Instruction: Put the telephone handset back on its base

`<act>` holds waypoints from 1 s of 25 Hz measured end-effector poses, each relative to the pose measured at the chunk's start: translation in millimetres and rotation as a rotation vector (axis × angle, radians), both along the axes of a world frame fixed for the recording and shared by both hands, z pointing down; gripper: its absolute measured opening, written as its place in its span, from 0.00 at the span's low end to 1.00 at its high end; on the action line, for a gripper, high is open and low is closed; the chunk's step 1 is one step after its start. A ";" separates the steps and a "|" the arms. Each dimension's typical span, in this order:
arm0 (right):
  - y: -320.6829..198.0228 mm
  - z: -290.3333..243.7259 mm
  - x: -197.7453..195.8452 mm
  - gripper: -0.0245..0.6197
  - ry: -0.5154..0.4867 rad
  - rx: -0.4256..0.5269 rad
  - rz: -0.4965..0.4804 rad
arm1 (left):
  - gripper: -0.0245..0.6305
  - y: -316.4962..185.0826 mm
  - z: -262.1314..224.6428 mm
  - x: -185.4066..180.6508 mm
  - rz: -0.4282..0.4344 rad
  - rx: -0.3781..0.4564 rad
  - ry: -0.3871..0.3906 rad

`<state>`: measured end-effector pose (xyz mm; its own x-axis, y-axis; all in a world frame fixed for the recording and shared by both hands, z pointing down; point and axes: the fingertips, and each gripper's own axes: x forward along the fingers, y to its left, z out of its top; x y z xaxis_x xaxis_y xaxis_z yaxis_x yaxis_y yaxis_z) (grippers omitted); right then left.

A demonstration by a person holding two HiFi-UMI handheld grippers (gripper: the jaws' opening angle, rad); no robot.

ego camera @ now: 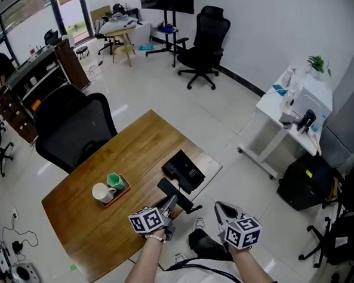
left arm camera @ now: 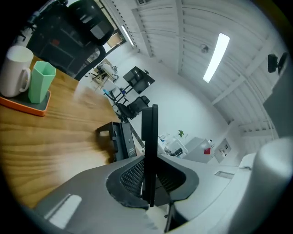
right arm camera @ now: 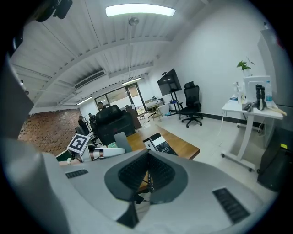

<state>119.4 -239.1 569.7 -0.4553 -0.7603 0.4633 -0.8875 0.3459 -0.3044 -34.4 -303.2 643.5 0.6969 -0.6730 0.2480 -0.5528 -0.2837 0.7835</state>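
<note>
Wooden table (ego camera: 135,149), left claw (left arm camera: 149,182) clamped on telephone handset (left arm camera: 149,132), right claw (right arm camera: 147,172) closed, empty

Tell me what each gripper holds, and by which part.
The left gripper clamps the black telephone handset near one end, with its pads on opposite sides. The right gripper is shut and holds nothing.

We are in an open-plan office. Our landmark is the wooden desk (ego camera: 93,233): a black swivel chair (ego camera: 74,129) is pushed up to its far side, and a telephone base (ego camera: 183,170) sits at its right end. Well beyond the desk stand another swivel chair (ego camera: 206,43), a dark screen on a wheeled stand (ego camera: 167,1) and loaded shelving (ego camera: 38,74). Right of the desk, a white worktable (ego camera: 270,102) carries equipment. Pale floor tiles (ego camera: 162,91) surround the desk, and a ceiling strip light (right arm camera: 139,10) hangs above.
</note>
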 end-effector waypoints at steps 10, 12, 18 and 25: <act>-43.5 3.4 -3.3 0.04 -0.005 -0.013 -0.055 | 0.15 -52.1 16.1 9.6 0.044 0.005 0.105; -47.8 5.5 -4.9 0.04 -0.002 -0.019 -0.068 | 0.15 -61.8 19.1 11.0 0.044 0.010 0.139; -56.1 17.3 -5.0 0.04 0.006 -0.048 -0.088 | 0.15 -84.4 44.4 6.2 0.030 -0.013 0.179; -65.7 27.8 6.3 0.04 0.015 -0.074 -0.088 | 0.15 -93.9 72.3 10.6 0.059 -0.045 0.191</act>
<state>125.7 -304.9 597.5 -0.5115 -0.6808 0.5243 -0.8593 0.3999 -0.3190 -23.8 -397.1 715.8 0.7722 -0.6205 0.1366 -0.3764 -0.2735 0.8852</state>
